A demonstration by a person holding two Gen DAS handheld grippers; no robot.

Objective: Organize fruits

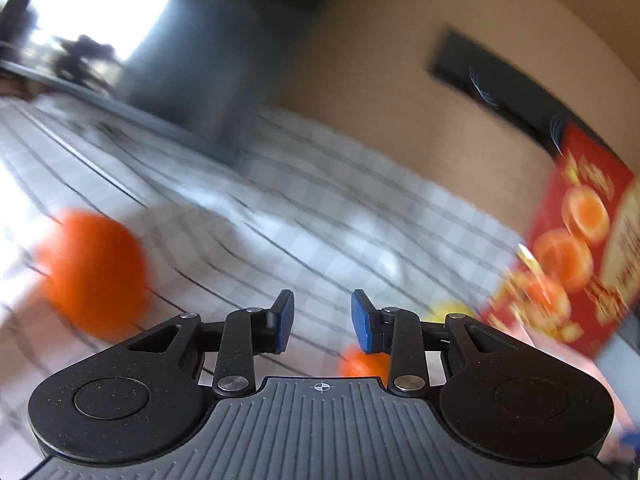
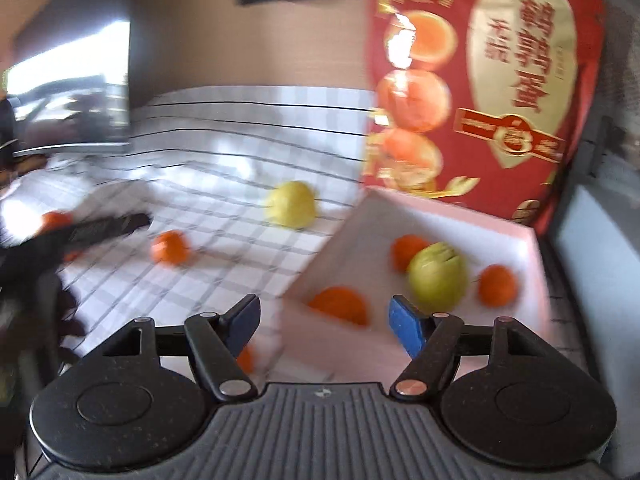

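In the right wrist view a white foam tray holds three oranges and a green pear. My right gripper hovers open over the tray's near left corner, with nothing between its pads. On the checked cloth lie a yellow fruit and loose oranges. In the left wrist view my left gripper has its blue pads a narrow gap apart, holding nothing. A large blurred orange lies to its left. A smaller orange shows under its right finger.
A red printed bag stands upright behind the tray and appears at the right edge as the red bag. A blurred black tool reaches in from the left. A brown wall and a dark block back the table.
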